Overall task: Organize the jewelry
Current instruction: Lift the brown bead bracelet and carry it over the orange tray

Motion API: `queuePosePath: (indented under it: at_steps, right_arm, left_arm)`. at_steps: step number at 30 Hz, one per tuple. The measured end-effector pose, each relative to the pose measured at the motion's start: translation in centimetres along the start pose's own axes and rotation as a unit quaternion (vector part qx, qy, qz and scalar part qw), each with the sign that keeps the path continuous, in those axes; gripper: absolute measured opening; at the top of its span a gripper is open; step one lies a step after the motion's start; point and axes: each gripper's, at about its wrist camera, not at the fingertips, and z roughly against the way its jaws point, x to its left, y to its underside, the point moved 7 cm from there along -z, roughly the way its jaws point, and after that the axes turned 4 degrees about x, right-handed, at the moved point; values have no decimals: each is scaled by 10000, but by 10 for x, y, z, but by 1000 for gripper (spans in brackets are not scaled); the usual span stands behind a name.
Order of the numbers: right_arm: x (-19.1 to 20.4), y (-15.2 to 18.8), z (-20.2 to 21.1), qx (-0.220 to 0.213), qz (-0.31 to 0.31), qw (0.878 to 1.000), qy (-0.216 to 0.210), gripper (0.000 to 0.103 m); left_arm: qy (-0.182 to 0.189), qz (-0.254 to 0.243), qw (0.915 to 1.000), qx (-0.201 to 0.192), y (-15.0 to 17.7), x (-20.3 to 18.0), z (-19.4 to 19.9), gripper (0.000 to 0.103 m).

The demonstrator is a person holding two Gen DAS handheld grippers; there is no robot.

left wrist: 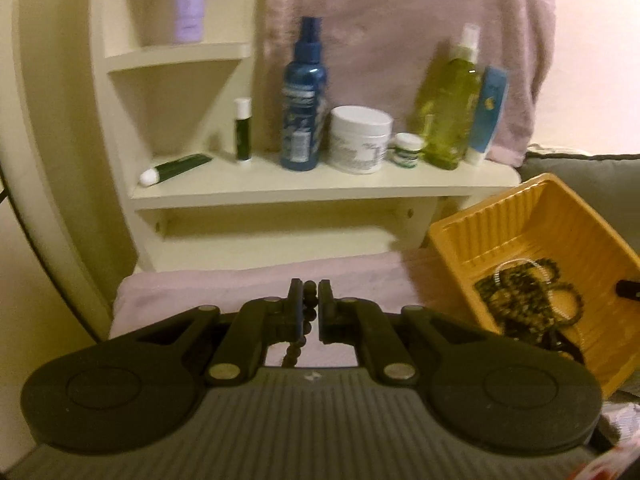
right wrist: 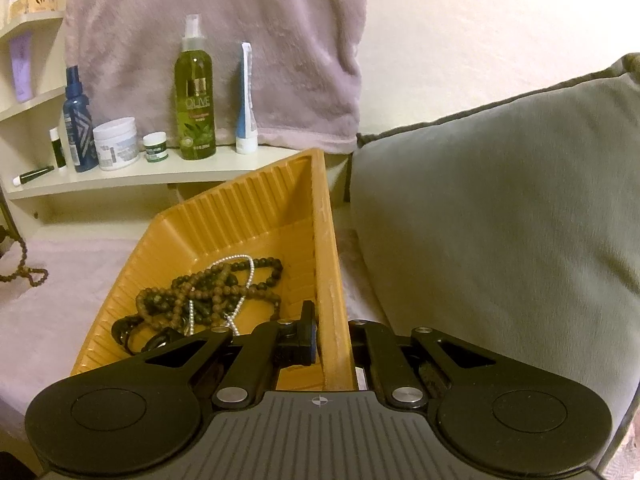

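The left gripper (left wrist: 310,304) is clamped on a strand of dark beads (left wrist: 308,314), which runs between its two pads and hangs down below them toward the gripper body. It is held above a pink towel (left wrist: 208,284) spread over the surface in front of a cream shelf (left wrist: 320,184).

To its right sits an orange tray (left wrist: 520,216), tilted, its ribbed walls catching the warm light. The right gripper (right wrist: 332,340) is closed on the tray's near wall (right wrist: 330,280), one finger inside the tray and the other outside. In the tray lies a tangle of jewelry (right wrist: 208,292): brown and dark bead strands with a thin silver chain (right wrist: 248,276) looped across them (how many strands cannot be told). At the far left edge of the right wrist view, the lower loop of the held beads rests on the towel.

On the shelf, from left to right, are a green tube (left wrist: 180,166) lying on its side, a small upright stick (left wrist: 242,130), a blue spray bottle (left wrist: 304,100), a white jar (left wrist: 360,140), a smaller jar (left wrist: 408,150), a green spray bottle (left wrist: 452,108) and a blue-and-white tube (left wrist: 488,112) standing on its cap. A pink towel-like cloth (right wrist: 224,40) hangs behind them. A lilac tube (left wrist: 188,0) stands on the shelf above. A grey cushion (right wrist: 500,208) rises just beside the tray on the right.
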Motion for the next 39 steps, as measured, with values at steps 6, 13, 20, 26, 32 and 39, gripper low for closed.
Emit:
queuePosePath:
  at_steps: [6, 13, 20, 26, 32, 39]
  right_arm:
    - [0, 0, 0, -3, -19, 10000, -8, 5]
    - [0, -1, 0, -3, -42, 10000, -24, 5]
    - [-1, -1, 0, -6, -43, 10000, -34, 5]
    - [-3, -2, -2, 10, -81, 10000, -49, 5]
    - [-4, -1, -3, 13, -108, 9999, -66, 5]
    - [-5, -2, -3, 16, -114, 9999, -70, 5]
  left_arm:
    - [274, -83, 9996, -61, -13, -30, 1, 6]
    - [674, -327, 9971, -128, -27, -75, 1, 6]
    - [1165, -611, 9912, -146, -38, -125, 0, 6]
    - [1654, -818, 9828, -64, -39, -166, -3, 6]
    - [2026, -1027, 9738, 126, -31, -203, -9, 6]
    - [2216, -1148, 9676, 390, -16, -225, -20, 6]
